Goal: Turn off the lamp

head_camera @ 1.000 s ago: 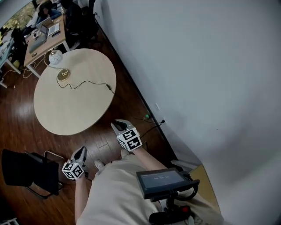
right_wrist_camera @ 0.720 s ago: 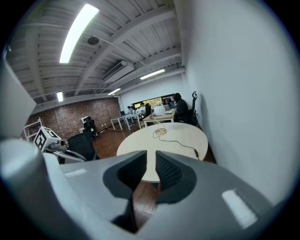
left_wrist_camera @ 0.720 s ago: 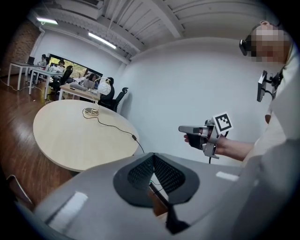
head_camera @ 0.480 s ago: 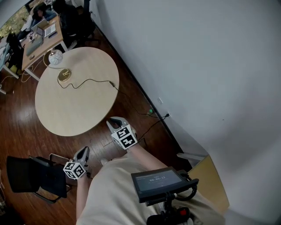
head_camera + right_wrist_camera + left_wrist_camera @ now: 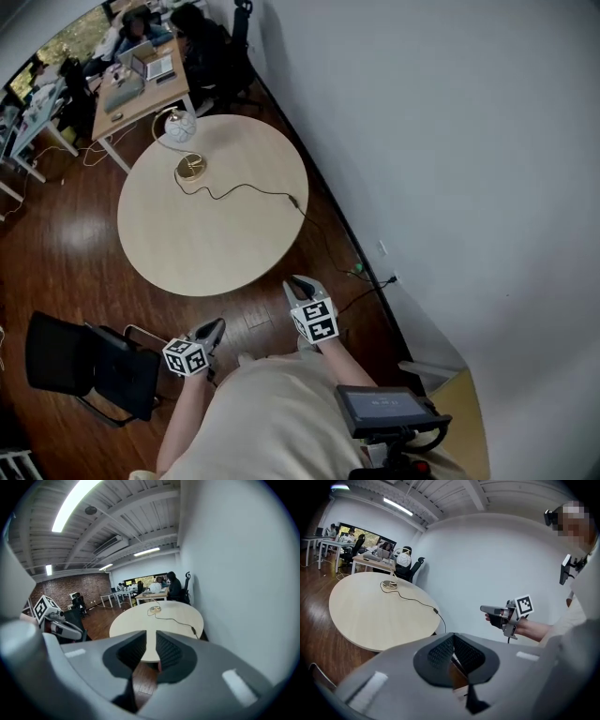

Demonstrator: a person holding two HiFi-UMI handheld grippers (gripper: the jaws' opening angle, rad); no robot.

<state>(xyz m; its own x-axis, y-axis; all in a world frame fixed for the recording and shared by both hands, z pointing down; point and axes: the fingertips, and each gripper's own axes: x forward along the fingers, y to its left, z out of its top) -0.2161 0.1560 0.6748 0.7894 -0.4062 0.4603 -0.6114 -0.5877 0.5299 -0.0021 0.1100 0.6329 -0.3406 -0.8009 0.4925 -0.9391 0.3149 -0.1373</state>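
Observation:
The lamp stands at the far edge of the round table (image 5: 187, 253), with a white globe (image 5: 180, 125) over a brass base (image 5: 191, 169). Its black cord runs across the top to an inline switch (image 5: 293, 201) near the right rim. Both grippers hang short of the table's near edge, over the wood floor. My right gripper (image 5: 302, 284) points at the table; its jaws are opening, with nothing between them. My left gripper (image 5: 212, 328) is lower left, with its pads together and empty. The right gripper view shows the base (image 5: 154, 609) and switch (image 5: 192, 630) far ahead.
A black chair (image 5: 89, 361) stands at my left, close to the left gripper. The white wall (image 5: 450, 141) runs along the right, with a socket and plug (image 5: 361, 272) low down. Desks with laptops and seated people (image 5: 141, 70) lie beyond the table.
Both grippers have moved forward toward the table's near edge. The head view has swung, so the table now sits further right and the far desks show more.

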